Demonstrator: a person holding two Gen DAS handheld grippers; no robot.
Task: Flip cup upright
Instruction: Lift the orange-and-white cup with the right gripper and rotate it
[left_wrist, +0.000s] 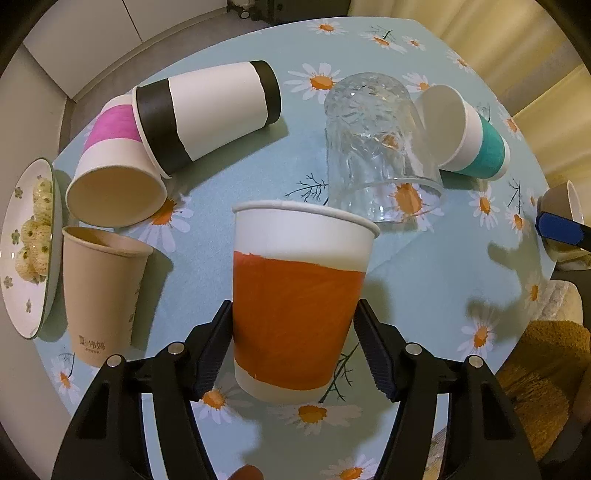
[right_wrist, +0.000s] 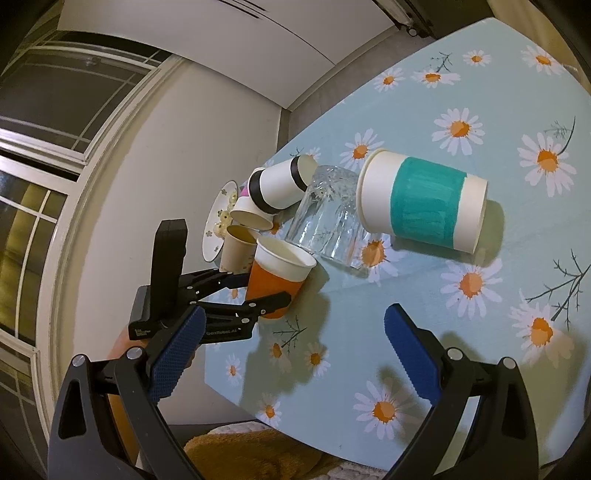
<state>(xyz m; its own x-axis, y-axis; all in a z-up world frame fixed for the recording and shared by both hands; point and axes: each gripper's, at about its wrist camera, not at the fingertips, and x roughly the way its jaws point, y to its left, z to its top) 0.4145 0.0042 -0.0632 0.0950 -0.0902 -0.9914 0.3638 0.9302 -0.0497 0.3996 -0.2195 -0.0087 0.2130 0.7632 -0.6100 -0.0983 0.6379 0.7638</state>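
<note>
An orange-banded paper cup (left_wrist: 297, 299) stands upright on the daisy tablecloth (left_wrist: 436, 280), mouth up. My left gripper (left_wrist: 293, 350) has its black fingers on both sides of the cup's lower half; the left finger touches the wall, while a thin gap shows at the right one. In the right wrist view the same cup (right_wrist: 279, 280) sits between the left gripper's fingers (right_wrist: 258, 291). My right gripper (right_wrist: 291, 350) is open and empty above the tablecloth (right_wrist: 461, 332) near its front edge, blue pads wide apart.
A clear glass (left_wrist: 376, 147) lies on its side behind the orange cup. A teal-banded cup (left_wrist: 469, 136), a black-banded cup (left_wrist: 210, 114) and a pink-banded cup (left_wrist: 114, 166) lie on their sides. A plain brown cup (left_wrist: 101, 291) stands upright. A plate of snacks (left_wrist: 31, 251) sits at the left edge.
</note>
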